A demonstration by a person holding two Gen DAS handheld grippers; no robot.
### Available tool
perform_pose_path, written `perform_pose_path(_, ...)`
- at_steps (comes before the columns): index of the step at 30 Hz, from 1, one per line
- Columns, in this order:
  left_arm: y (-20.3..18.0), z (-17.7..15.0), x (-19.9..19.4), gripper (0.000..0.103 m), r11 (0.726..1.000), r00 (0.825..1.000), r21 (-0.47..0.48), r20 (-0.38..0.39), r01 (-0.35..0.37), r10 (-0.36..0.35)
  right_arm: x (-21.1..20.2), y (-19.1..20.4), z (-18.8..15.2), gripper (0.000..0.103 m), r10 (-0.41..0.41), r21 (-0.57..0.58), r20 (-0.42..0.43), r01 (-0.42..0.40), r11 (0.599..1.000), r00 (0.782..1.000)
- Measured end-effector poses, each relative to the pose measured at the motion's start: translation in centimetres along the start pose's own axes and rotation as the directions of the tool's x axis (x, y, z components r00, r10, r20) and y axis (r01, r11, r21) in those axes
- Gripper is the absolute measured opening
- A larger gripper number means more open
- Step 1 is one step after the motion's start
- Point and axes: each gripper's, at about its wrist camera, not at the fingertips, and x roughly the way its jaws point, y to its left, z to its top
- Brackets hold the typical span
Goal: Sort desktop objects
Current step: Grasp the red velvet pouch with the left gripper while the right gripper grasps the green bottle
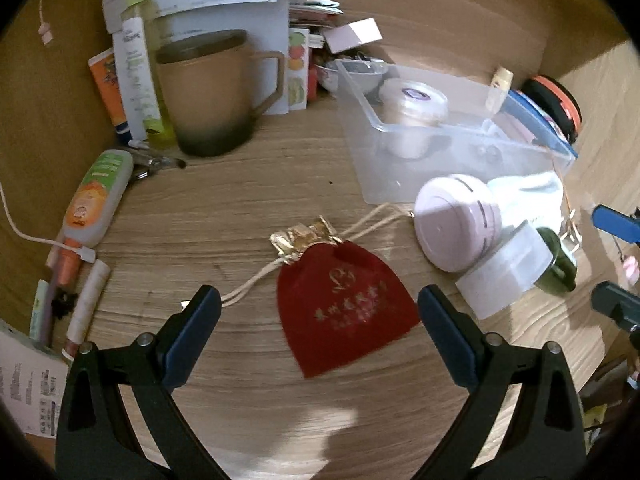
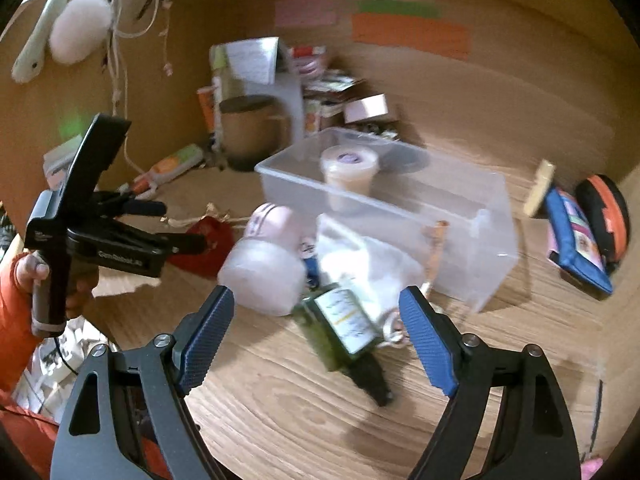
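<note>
A red drawstring pouch [image 1: 346, 304] with a gold top lies flat on the wooden desk, just ahead of my open left gripper [image 1: 320, 300], which hovers over it with nothing between its fingers. In the right wrist view the same pouch [image 2: 208, 242] shows under the left gripper [image 2: 188, 240]. My right gripper [image 2: 318, 300] stands open above a dark green bottle [image 2: 340, 324] lying on its side. A pink round case [image 1: 456, 224] and a white jar [image 1: 504, 276] lie beside the bottle. A clear plastic bin [image 1: 440, 148] holds a white tub [image 1: 412, 116].
A tan mug [image 1: 216, 92] stands at the back left among tubes [image 1: 96, 200], papers and boxes. A blue pouch [image 2: 576, 240] and an orange-rimmed black disc [image 2: 604, 216] lie right of the bin. A hand in an orange sleeve [image 2: 12, 300] holds the left gripper. Wooden walls enclose the desk.
</note>
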Motion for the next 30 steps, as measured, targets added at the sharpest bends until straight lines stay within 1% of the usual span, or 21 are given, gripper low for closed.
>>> perform_pose_path(2,-0.4,-0.2,0.2,0.100,1.000,1.000,0.014,0.000,-0.004,0.004,1.0,0.2,-0.1,0.077,0.013,-0.010,-0.024,-0.013,1.000,1.000)
perform_pose_path(4,-0.6,-0.2,0.4,0.100,1.000,1.000,0.023,-0.004,-0.008,0.008,1.8,0.2,-0.2,0.069,0.020,-0.014,-0.049,-0.020,1.000,0.999)
perform_pose_path(7,-0.6,-0.3,1.0,0.100,1.000,1.000,0.019,-0.018,-0.003,0.004,3.0,-0.3,-0.4,0.063,0.014,-0.009,-0.085,-0.015,1.000,0.996)
perform_pose_path(10,-0.5,-0.3,1.5,0.098,1.000,1.000,0.009,-0.031,0.000,0.000,3.9,-1.0,-0.9,0.059,-0.001,-0.003,-0.121,0.001,1.000,0.993)
perform_pose_path(12,-0.3,-0.2,1.9,0.091,1.000,0.999,0.003,-0.049,0.009,-0.009,4.3,-1.4,-1.1,0.056,-0.007,-0.002,-0.136,0.006,1.000,0.991)
perform_pose_path(18,-0.3,0.1,2.5,0.088,1.000,0.999,-0.006,-0.048,0.015,-0.015,5.2,-1.6,-1.6,0.055,-0.028,-0.033,-0.167,0.023,0.999,0.986)
perform_pose_path(19,-0.4,0.2,2.5,0.085,1.000,0.999,-0.002,-0.043,0.014,-0.014,5.3,-1.5,-1.7,0.054,-0.033,-0.042,-0.168,0.027,0.999,0.985)
perform_pose_path(20,-0.6,0.2,2.5,0.079,1.000,0.999,0.004,-0.037,0.015,-0.015,5.3,-1.5,-1.7,0.053,-0.040,-0.045,-0.164,0.033,0.998,0.986)
perform_pose_path(21,-0.7,0.2,2.6,0.073,1.000,0.999,0.013,-0.033,0.014,-0.014,5.3,-1.6,-1.7,0.050,-0.038,-0.041,-0.164,0.032,0.999,0.986)
perform_pose_path(22,-0.9,0.3,2.6,0.071,1.000,0.999,0.021,-0.029,0.015,-0.014,5.2,-1.8,-1.7,0.046,-0.033,-0.028,-0.164,0.029,0.999,0.986)
perform_pose_path(23,-1.0,0.4,2.6,0.066,1.000,1.000,0.025,-0.025,0.017,-0.017,5.0,-2.1,-1.7,0.045,-0.018,-0.012,-0.162,0.016,1.000,0.987)
perform_pose_path(24,-1.1,0.4,2.6,0.063,0.999,1.000,0.029,-0.019,0.020,-0.020,5.0,-2.4,-1.6,0.043,-0.003,0.005,-0.160,0.003,1.000,0.987)
perform_pose_path(26,-1.2,0.4,2.6,0.058,0.999,1.000,0.038,-0.009,0.021,-0.020,4.6,-3.1,-1.4,0.043,0.029,0.044,-0.154,-0.022,0.999,0.988)
perform_pose_path(27,-1.2,0.4,2.6,0.054,0.999,1.000,0.039,-0.007,0.021,-0.020,4.5,-3.3,-1.4,0.042,0.031,0.055,-0.149,-0.023,0.998,0.988)
perform_pose_path(29,-1.1,0.4,2.5,0.052,0.999,1.000,0.038,-0.004,0.022,-0.022,4.0,-3.4,-1.3,0.042,0.036,0.068,-0.138,-0.027,0.997,0.990)
perform_pose_path(30,-1.0,0.4,2.5,0.049,0.999,1.000,0.033,-0.003,0.025,-0.024,3.8,-3.4,-1.1,0.042,0.041,0.073,-0.135,-0.031,0.997,0.990)
